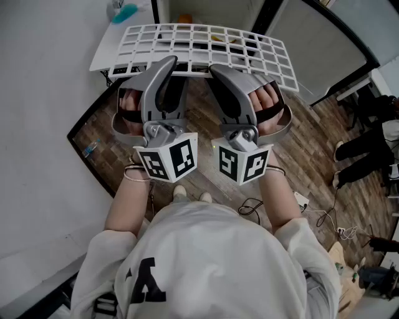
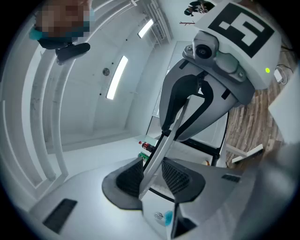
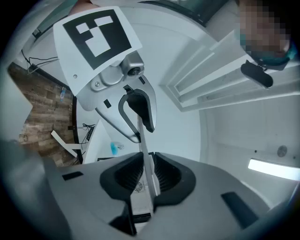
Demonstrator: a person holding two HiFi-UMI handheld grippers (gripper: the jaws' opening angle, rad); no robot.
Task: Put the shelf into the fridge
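The white grid shelf (image 1: 206,47) is off the floor, carried flat between the two grippers, its near long edge inside both sets of jaws and the rest of it reaching away past the jaw tips. In the left gripper view the shelf (image 2: 157,157) runs as a thin white bar slanting up from between the dark ribbed pads, and the left gripper (image 2: 152,176) has its jaws pinching that edge. In the right gripper view the shelf (image 3: 145,159) stands edge-on between the pads, and the right gripper (image 3: 146,176) is likewise clamped on it.

From the head view the left gripper (image 1: 167,67) and the right gripper (image 1: 219,71) sit side by side on the shelf's near edge, close together but not touching. A hand is wrapped round each handle behind the jaws, and the marker cubes (image 1: 168,159) are nearest the person.

Straight ahead of the jaws, past the shelf's far edge, is the open fridge (image 1: 199,11). The left gripper view shows bottles (image 2: 146,147) just beyond the jaw tips. Beneath the jaws lies wood-patterned floor (image 1: 206,168). A teal object (image 1: 124,12) rests on a white surface (image 1: 109,50) left of the left jaws.
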